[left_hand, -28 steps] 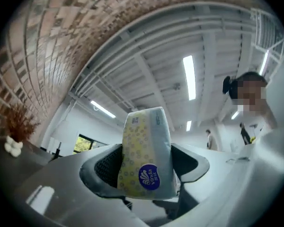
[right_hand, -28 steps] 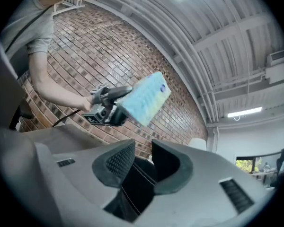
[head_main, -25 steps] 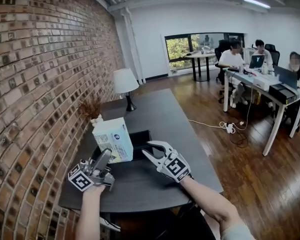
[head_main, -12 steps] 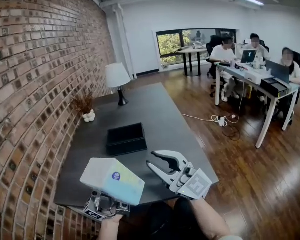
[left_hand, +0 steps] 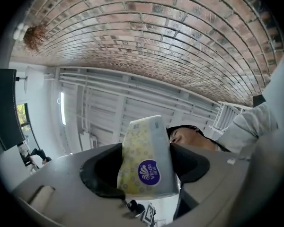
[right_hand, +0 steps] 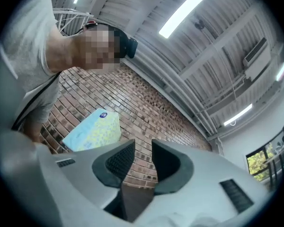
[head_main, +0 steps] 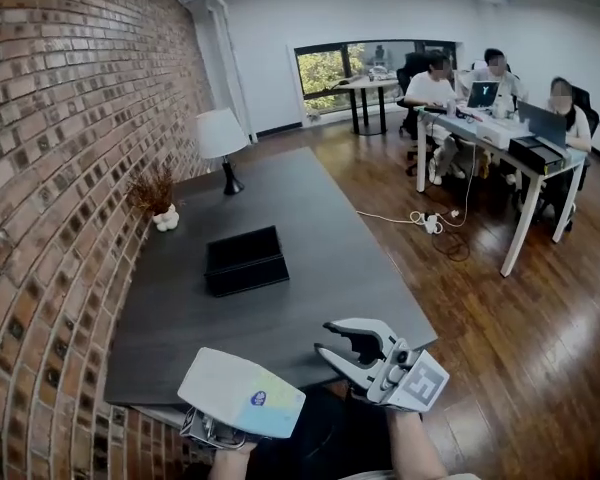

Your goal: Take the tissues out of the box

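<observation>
Tissue box: clamped between the jaws of my left tongs and held tilted in the air, off the near edge of the worktop. Only the left gripper view showed the grip, with pads against both sides of the box. The head view gave just a sliver of those tongs beneath it. Right tongs: jaws apart, nothing between them, beside the box. Black tray and lamp: farther back on the worktop.
</observation>
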The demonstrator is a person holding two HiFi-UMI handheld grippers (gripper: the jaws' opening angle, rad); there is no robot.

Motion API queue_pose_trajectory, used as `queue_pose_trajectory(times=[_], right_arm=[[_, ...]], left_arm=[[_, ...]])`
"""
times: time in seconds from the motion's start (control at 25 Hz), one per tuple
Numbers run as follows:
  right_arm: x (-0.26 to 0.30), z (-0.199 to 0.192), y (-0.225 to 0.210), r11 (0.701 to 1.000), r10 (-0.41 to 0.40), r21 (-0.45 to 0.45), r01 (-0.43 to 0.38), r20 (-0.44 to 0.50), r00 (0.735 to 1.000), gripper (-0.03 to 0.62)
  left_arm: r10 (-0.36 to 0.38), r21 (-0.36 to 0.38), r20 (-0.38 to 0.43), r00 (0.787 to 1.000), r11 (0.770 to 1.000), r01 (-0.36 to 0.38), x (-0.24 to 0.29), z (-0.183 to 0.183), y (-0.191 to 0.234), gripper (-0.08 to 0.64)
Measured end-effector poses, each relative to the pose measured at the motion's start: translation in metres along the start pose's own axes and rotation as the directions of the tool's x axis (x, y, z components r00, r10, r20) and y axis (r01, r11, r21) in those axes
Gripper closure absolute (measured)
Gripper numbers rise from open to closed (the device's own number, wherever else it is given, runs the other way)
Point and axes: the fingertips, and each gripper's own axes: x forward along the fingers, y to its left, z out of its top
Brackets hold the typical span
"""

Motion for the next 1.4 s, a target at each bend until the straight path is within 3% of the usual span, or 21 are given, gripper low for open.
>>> queue_pose_trajectory(times=[0.16,0.44,0.64,1.04,1.4], right_arm=[[0.003,0.002,0.004,0.999,-0.010,0.037,0.009,0.034,0.999,0.469],[0.013,0.003,0.030,0.997,0.068,0.043,-0.070,0.038,0.997,0.469],[0.020,0.006,0.048,0.991,0.122,0.047,-0.124,0.053,0.991,0.469],[0.028,0.036,0.070,0.962,0.176,0.171,-0.213,0.208,0.962,0.469],[0.023,0.049,0.072,0.961,0.171,0.171,-0.217,0.247,0.954,0.469]], left_arm=[[-0.013,-0.060,0.023,1.000,0.998,0.014,0.003,0.010,-0.002,0.236],[-0.012,-0.135,0.046,0.999,0.991,0.018,-0.015,0.008,-0.008,0.239],[0.054,-0.144,0.046,0.997,0.989,-0.047,-0.010,0.008,-0.002,0.239],[0.022,-0.118,0.073,0.997,0.993,-0.013,-0.035,0.016,0.001,0.239],[0.033,-0.151,0.078,0.996,0.988,-0.021,-0.013,0.015,-0.005,0.239]])
